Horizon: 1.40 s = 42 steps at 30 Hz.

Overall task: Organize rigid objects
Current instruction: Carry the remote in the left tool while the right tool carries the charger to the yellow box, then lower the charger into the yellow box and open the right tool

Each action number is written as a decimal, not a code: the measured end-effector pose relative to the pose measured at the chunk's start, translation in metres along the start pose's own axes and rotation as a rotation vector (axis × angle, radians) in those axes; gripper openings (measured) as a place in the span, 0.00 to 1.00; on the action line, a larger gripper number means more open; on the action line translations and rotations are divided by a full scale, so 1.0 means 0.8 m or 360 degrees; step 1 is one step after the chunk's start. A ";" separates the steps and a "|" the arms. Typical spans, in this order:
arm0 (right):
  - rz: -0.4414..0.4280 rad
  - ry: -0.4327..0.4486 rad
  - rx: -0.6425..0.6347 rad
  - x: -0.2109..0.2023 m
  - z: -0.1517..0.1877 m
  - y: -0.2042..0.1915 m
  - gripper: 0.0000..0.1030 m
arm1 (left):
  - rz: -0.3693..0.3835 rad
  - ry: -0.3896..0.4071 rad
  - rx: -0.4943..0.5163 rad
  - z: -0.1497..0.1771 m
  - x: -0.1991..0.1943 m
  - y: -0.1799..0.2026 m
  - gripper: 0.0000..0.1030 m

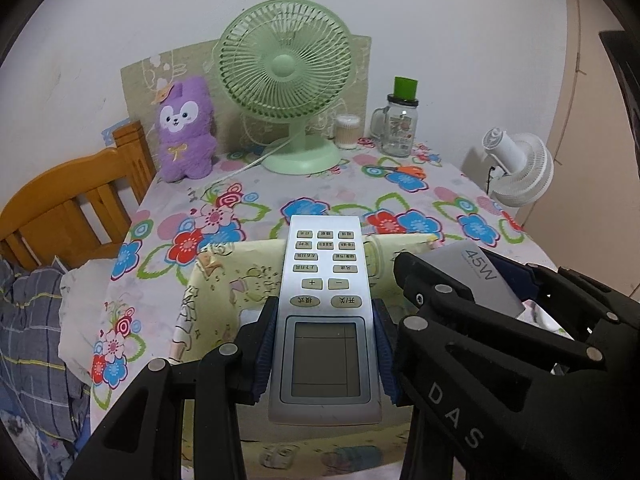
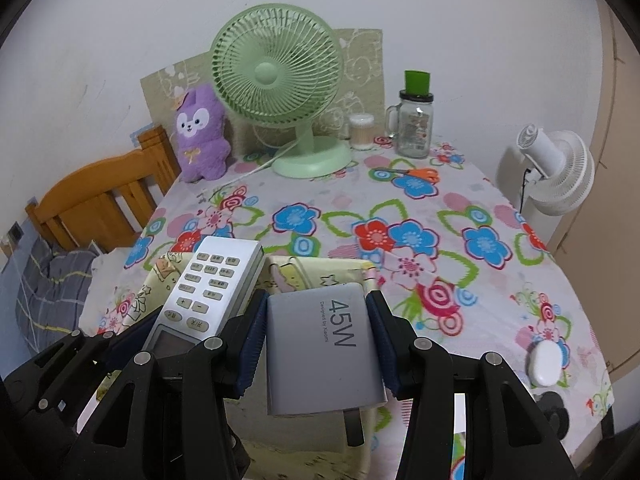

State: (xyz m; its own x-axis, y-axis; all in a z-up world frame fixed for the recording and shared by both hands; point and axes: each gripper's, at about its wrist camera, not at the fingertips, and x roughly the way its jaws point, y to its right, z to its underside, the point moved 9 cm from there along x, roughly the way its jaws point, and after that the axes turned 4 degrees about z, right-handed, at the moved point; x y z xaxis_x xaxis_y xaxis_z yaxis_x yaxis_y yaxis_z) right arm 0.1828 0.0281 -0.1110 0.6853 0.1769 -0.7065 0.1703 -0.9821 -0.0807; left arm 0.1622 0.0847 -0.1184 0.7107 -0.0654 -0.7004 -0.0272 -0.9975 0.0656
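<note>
My left gripper (image 1: 325, 344) is shut on a silver remote control (image 1: 326, 312) with a grey screen and rows of buttons; its blue pads (image 1: 266, 344) press both long sides. My right gripper (image 2: 318, 340) is shut on a grey 45W charger block (image 2: 322, 344), plug prongs pointing back toward me. Both objects hang over a pale yellow cartoon-print fabric bin (image 1: 224, 280) at the table's near edge. In the right wrist view the remote (image 2: 212, 292) sits left of the charger, above the bin (image 2: 320, 270). The charger (image 1: 486, 276) shows at right in the left wrist view.
On the floral tablecloth (image 2: 400, 208) stand a green desk fan (image 2: 280, 80), a purple plush (image 2: 200, 132), a cotton-swab tub (image 2: 361, 131), a glass jar with green lid (image 2: 416, 120) and orange scissors (image 2: 416, 174). A white oval object (image 2: 546, 362) lies near right. Wooden bedframe (image 1: 68, 200) left; white fan (image 2: 560, 172) right.
</note>
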 end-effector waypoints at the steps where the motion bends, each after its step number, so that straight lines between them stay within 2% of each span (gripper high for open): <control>1: -0.0003 -0.0009 -0.0002 0.004 0.001 -0.004 0.51 | -0.0005 -0.0006 -0.0004 0.001 0.003 -0.004 0.43; 14: 0.0000 -0.0141 0.0039 0.051 0.024 -0.019 0.51 | -0.0043 -0.0109 -0.0019 0.026 0.035 -0.033 0.44; 16: 0.0040 -0.0116 0.0005 0.050 0.024 -0.022 0.51 | -0.0058 -0.0114 -0.0012 0.030 0.038 -0.034 0.44; 19: 0.0004 -0.0140 0.0018 0.055 0.026 -0.024 0.51 | -0.0084 -0.0100 -0.0006 0.031 0.036 -0.034 0.45; 22: 0.0068 -0.0098 0.0003 0.050 0.022 -0.021 0.52 | -0.0133 -0.0075 -0.0018 0.029 0.033 -0.039 0.46; 24: 0.0093 -0.0088 -0.0003 0.050 0.020 -0.018 0.54 | -0.0110 -0.0085 -0.0033 0.029 0.032 -0.039 0.49; 26: 0.0045 -0.0101 -0.0002 0.050 0.020 -0.021 0.64 | -0.0091 -0.0081 -0.0041 0.028 0.031 -0.037 0.56; 29: -0.0016 -0.0105 -0.0004 0.046 0.020 -0.028 0.73 | -0.0070 -0.0051 -0.0064 0.024 0.024 -0.036 0.65; 30: -0.0013 -0.0098 -0.0011 0.043 0.019 -0.029 0.76 | -0.0067 -0.0045 -0.0064 0.022 0.021 -0.035 0.66; 31: 0.0013 -0.0085 -0.0019 0.040 0.017 -0.028 0.83 | -0.0070 -0.0042 -0.0064 0.021 0.020 -0.035 0.67; 37: 0.0084 0.0026 -0.0066 0.016 0.008 -0.023 0.94 | -0.0048 -0.0036 -0.0087 0.016 0.008 -0.028 0.72; 42: 0.0100 0.0047 -0.0065 0.002 0.006 -0.015 0.97 | -0.0085 0.0008 -0.0062 0.012 -0.004 -0.020 0.84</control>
State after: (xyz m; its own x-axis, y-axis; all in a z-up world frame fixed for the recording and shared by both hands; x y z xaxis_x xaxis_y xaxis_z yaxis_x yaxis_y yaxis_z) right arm 0.1786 0.0395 -0.1144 0.7159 0.1175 -0.6883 0.1545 -0.9880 -0.0079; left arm 0.1541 0.1009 -0.1240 0.7141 -0.0122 -0.6999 0.0381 -0.9977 0.0562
